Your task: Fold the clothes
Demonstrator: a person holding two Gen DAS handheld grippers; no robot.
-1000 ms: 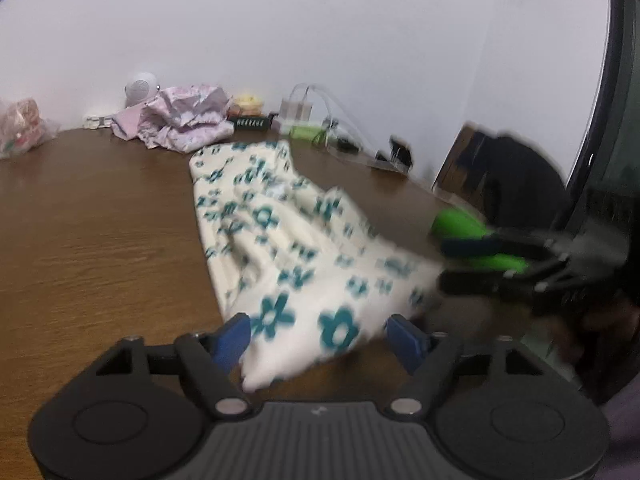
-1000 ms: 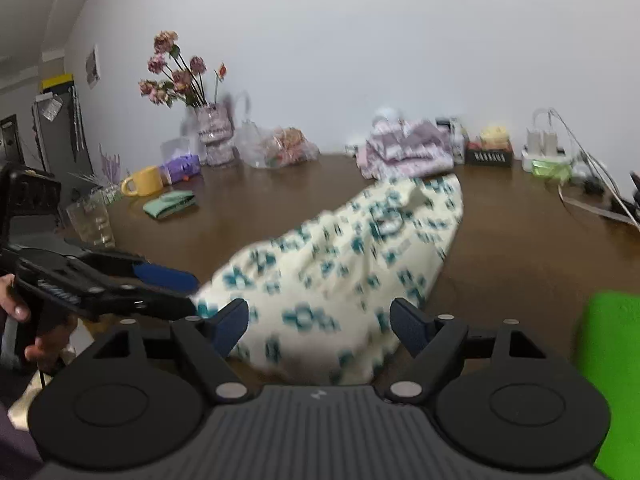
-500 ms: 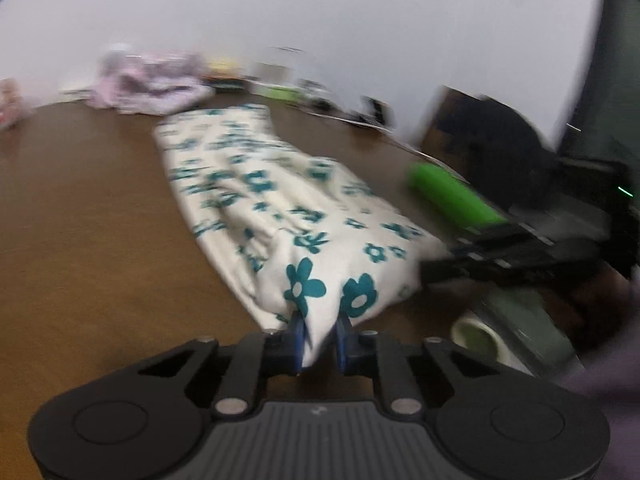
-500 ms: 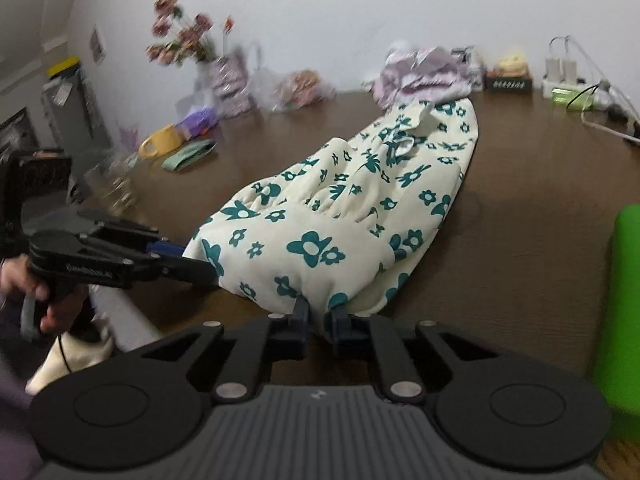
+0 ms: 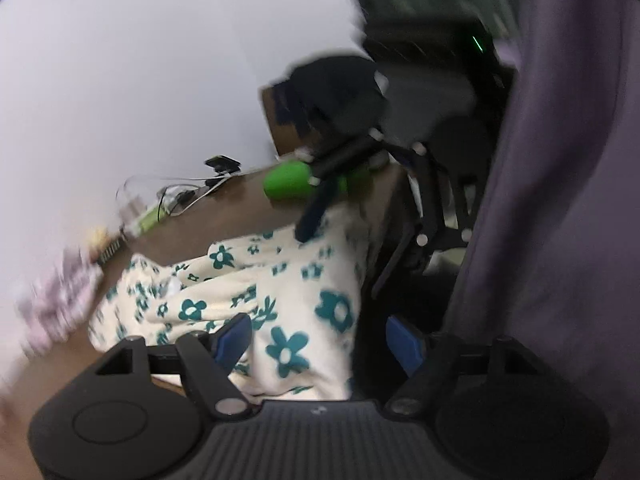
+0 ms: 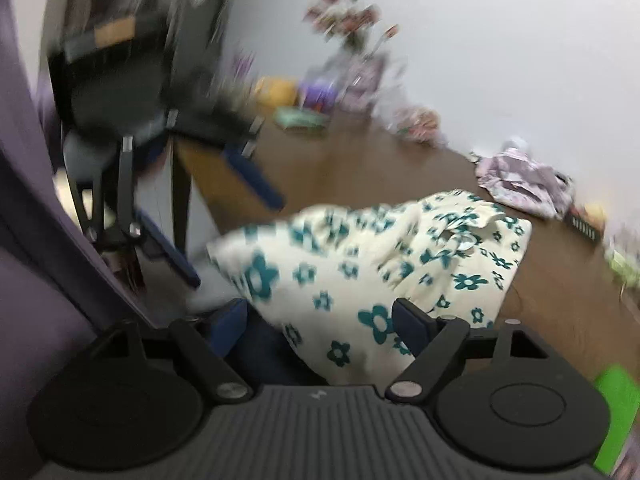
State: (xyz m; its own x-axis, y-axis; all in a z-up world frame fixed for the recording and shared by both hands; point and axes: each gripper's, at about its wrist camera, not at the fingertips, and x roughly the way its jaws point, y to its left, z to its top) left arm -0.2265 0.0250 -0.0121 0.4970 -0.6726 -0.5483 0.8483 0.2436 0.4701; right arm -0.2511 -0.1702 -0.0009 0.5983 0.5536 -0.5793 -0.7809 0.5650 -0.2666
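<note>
A cream garment with teal flowers [image 5: 256, 280] lies lengthwise on the brown table [image 5: 240, 208], and its near end [image 6: 340, 264] droops over the table's front edge. My left gripper [image 5: 320, 340] is rolled sideways with its jaws opening; the cloth's end lies loose between its blue pads [image 5: 236, 334]. My right gripper [image 6: 318, 320] is also opening, and the cloth hangs slack between its pads [image 6: 408, 320]. Each view shows the other gripper spread wide at the opposite corner: the right one [image 5: 340, 266] and the left one [image 6: 234, 240]. Both pictures are blurred.
A pink heap of clothes [image 6: 520, 184] sits at the far end of the table [image 6: 360, 168]. A flower vase [image 6: 360, 40], a yellow mug [image 6: 276, 90] and cables [image 5: 176, 196] line the back. A green roll [image 5: 288, 180] lies at the side. The person's purple garment [image 5: 560, 200] is close by.
Half a second ago both grippers were shut on the garment's near edge; now both have let go and stand wide. Both have rolled sideways and drawn back over the table's edge.
</note>
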